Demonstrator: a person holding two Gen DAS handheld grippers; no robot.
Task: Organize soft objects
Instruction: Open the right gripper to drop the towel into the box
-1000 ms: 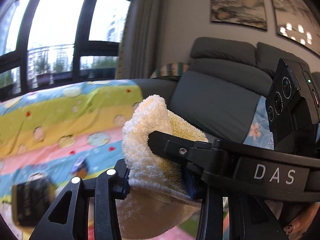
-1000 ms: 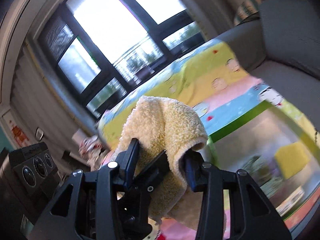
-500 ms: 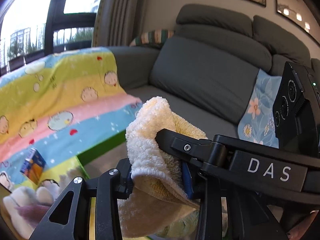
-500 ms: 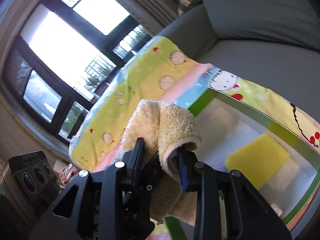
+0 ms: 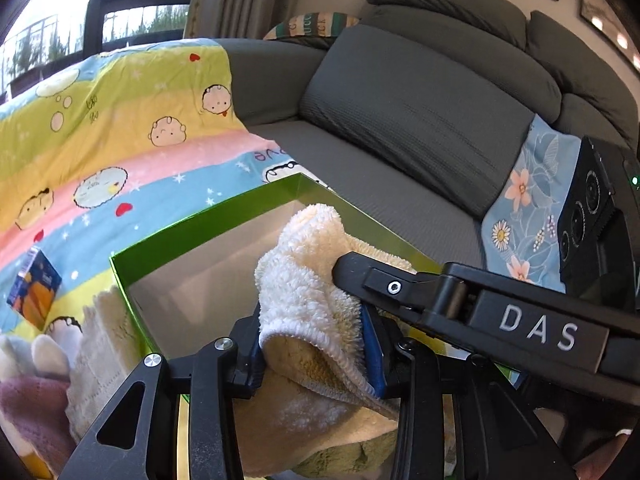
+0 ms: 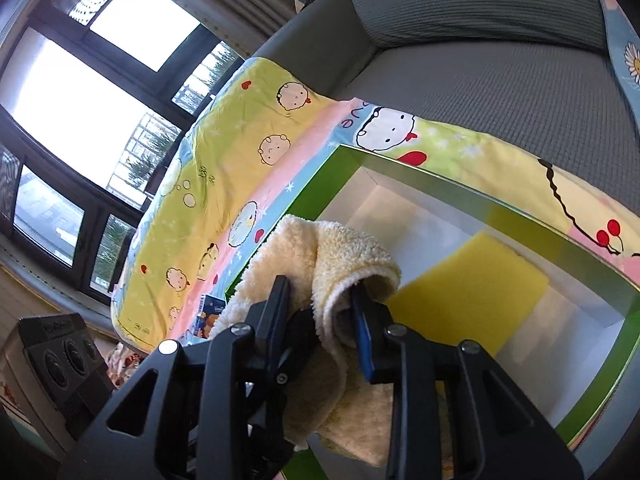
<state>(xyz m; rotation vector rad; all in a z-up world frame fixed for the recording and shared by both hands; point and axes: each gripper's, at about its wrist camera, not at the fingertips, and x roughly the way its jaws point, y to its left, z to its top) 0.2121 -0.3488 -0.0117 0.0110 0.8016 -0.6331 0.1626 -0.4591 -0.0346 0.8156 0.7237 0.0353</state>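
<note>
At far left in the left wrist view we see a small blue-and-orange carton (image 5: 34, 288) lying on the cartoon-print blanket (image 5: 120, 128), with a cream knitted cloth (image 5: 102, 344) and a mauve cloth (image 5: 28, 404) bunched below it. Next comes the green box (image 5: 208, 216), open-topped, set on the blanket before the grey sofa (image 5: 420, 120). Over the box we hold the cream fleece towel (image 5: 304, 280), folded; the left gripper (image 5: 316, 354) is clamped on one fold, its blue pads pressing the pile from both sides. The right gripper (image 6: 320, 320) grips the same towel (image 6: 320, 256) from the other side, its jaws having just been closing with the fleece between them. In the right wrist view a yellow sponge (image 6: 468, 292) lies flat on the box's white floor, just right of the towel. A floral cushion (image 5: 524, 208) rests on the sofa at right.
</note>
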